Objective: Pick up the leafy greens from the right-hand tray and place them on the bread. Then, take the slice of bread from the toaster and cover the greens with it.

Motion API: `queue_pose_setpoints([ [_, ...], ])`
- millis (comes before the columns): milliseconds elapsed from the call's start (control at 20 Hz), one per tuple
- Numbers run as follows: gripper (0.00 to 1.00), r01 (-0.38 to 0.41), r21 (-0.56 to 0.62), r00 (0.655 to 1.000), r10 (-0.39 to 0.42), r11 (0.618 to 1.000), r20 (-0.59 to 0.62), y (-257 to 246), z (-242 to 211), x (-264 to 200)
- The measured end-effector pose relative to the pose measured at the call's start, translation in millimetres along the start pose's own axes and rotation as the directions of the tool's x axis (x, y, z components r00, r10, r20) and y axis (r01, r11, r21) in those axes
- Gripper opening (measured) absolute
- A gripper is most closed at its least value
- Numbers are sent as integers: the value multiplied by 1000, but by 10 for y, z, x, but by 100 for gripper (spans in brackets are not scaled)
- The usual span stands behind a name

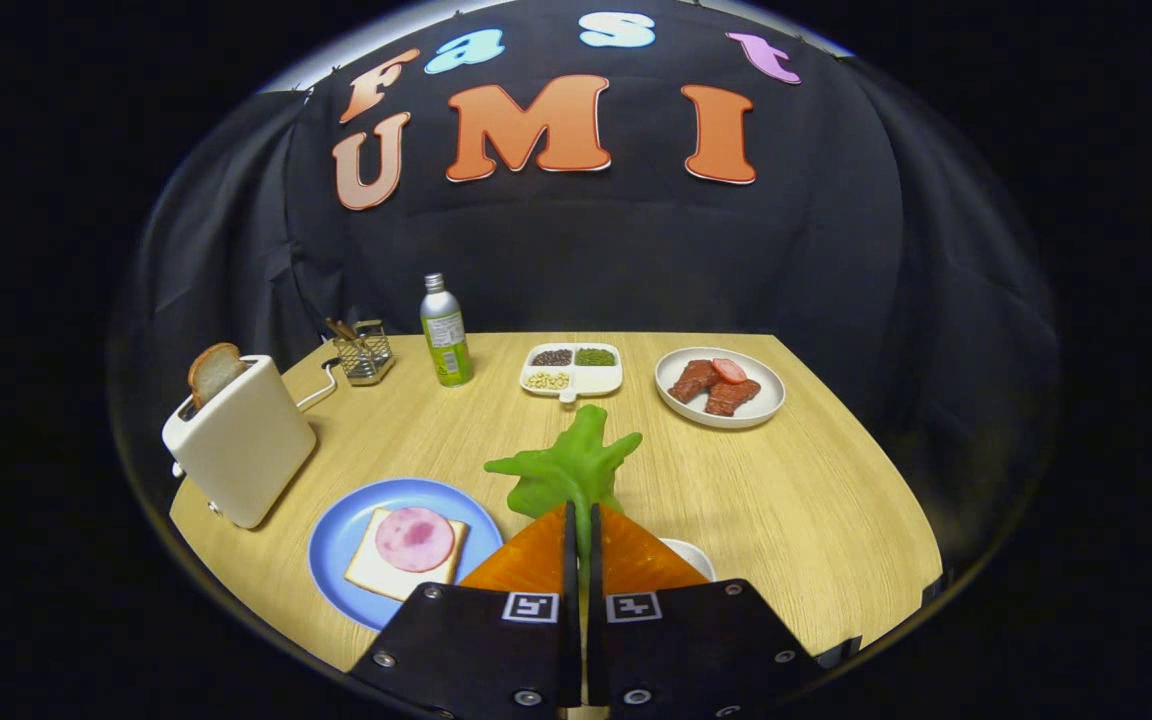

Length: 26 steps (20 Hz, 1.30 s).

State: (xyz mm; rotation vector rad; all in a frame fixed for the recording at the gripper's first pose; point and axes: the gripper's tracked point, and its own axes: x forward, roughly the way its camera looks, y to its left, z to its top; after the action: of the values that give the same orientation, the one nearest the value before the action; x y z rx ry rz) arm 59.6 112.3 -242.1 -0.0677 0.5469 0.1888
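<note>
I am looking along the hand-held gripper (581,520), and its two orange fingers (526,560) are pressing together on the stem of the leafy greens (568,468), with only a thin gap between them. The greens are sticking up and forward past the fingertips, lifted above the wooden counter (816,490). Just to the left of the fingers, a blue plate (336,545) is sitting on the counter, carrying a slice of bread (376,572) with a round piece of ham (414,538) lying on top. Tucked behind the right finger, the rim of a white tray (694,555) is peeking out. Further left, a white toaster (241,440) is standing near the counter's edge, and a slice of bread (213,372) is poking up out of its slot. Beyond the greens, along the far side, I am seeing a small wire basket (364,352), a green bottle (445,332), a white divided dish (573,368) holding beans and seeds, and a white plate (721,388) with pieces of meat and a red slice on it, all well apart from the gripper.
</note>
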Motion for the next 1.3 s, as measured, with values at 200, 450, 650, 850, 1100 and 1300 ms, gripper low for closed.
queue_pose_setpoints([
  [200,3,-38,-12,999,38,999,4,253,54,19],
  [450,3,-85,-23,996,85,996,-7,557,26,56],
  [650,3,-117,-43,993,116,992,-21,769,-32,83],
  [850,3,-149,-54,988,147,987,-44,956,-110,123],
  [1100,3,-178,-82,982,172,981,-74,1135,-225,165],
  [1300,3,-200,-88,975,189,976,-114,1257,-383,229],
])
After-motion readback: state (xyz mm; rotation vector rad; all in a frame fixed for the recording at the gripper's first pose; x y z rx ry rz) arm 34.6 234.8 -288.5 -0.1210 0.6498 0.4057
